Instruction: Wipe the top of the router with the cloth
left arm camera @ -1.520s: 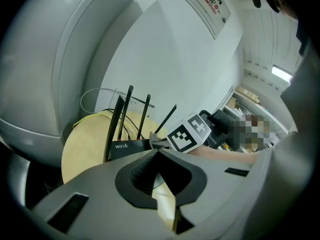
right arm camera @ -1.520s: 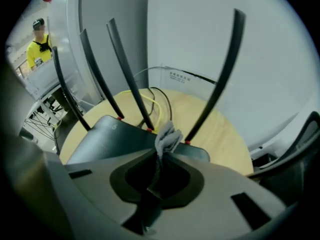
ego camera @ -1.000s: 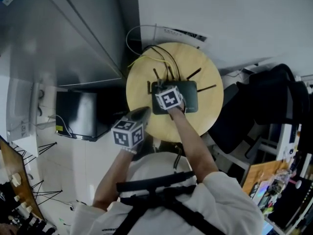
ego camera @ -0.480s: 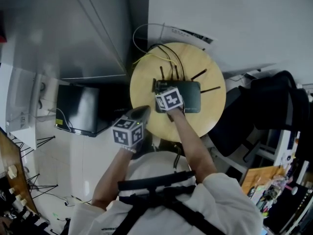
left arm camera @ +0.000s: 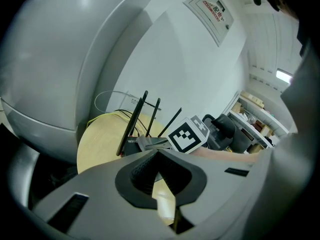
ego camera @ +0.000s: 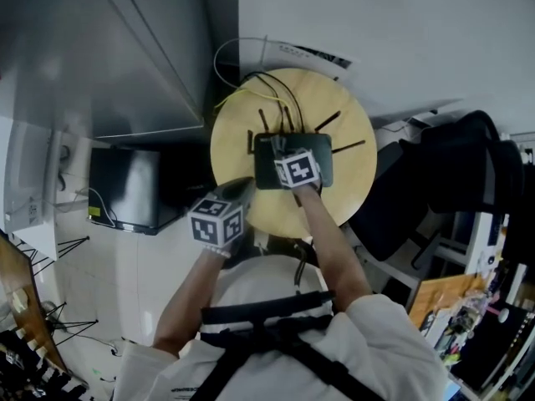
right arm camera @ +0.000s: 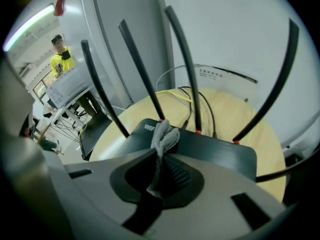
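Note:
A black router (ego camera: 280,150) with several upright antennas lies on a round wooden table (ego camera: 236,144). My right gripper (ego camera: 291,154) is over the router's top, shut on a bunched grey cloth (right arm camera: 163,135). The cloth's free end rests on the router (right arm camera: 215,149) near its left rear part. My left gripper (ego camera: 242,190) hangs at the table's near left edge, off the router, jaws shut with nothing between them (left arm camera: 159,155). From the left gripper view the router (left arm camera: 136,144) and the right gripper's marker cube (left arm camera: 189,134) show just beyond.
Yellow and black cables (ego camera: 266,88) run off the table's far side to the white wall. A black box (ego camera: 129,192) stands on the floor at the left, a black office chair (ego camera: 460,170) at the right. A person in yellow (right arm camera: 61,56) stands far off.
My right gripper has slid a little to the right across the router's top with the cloth in it. The left gripper has stayed at the table's near edge.

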Action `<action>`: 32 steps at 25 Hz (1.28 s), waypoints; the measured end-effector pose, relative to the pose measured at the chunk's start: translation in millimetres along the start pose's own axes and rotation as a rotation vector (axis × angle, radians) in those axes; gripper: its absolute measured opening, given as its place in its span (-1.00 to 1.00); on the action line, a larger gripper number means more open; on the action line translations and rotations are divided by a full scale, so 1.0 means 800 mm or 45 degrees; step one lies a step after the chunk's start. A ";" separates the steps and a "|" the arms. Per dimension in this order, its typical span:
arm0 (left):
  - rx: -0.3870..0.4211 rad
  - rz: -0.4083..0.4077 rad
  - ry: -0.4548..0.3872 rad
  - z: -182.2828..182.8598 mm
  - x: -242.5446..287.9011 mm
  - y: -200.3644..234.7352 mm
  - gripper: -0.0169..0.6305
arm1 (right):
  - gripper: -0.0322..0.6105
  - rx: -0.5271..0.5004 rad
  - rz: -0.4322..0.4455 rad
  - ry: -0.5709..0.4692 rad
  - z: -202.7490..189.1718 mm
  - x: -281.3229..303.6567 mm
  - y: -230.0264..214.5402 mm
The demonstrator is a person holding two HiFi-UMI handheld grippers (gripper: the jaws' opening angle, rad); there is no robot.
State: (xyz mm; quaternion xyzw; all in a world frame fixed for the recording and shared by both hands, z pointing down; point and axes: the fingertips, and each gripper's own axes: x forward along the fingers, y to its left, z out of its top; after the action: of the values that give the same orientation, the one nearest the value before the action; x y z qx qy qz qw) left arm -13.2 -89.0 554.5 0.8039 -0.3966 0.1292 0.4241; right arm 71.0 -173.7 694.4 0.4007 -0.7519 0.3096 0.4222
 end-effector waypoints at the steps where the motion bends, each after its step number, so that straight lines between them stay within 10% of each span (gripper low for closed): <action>1: 0.004 -0.008 0.004 0.000 0.003 -0.003 -0.96 | -0.79 0.006 -0.027 0.001 -0.004 -0.004 -0.012; 20: 0.074 -0.091 0.052 0.002 0.048 -0.051 -0.96 | -0.79 0.039 -0.356 0.120 -0.105 -0.076 -0.169; 32: 0.063 -0.059 0.053 -0.002 0.046 -0.041 -0.96 | -0.79 0.101 -0.223 0.059 -0.114 -0.077 -0.130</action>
State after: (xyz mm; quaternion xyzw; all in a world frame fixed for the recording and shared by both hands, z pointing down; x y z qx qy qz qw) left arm 35.2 -96.1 556.6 0.8201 -0.3657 0.1458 0.4151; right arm 215.9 -130.1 694.0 0.4739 -0.6912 0.3103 0.4488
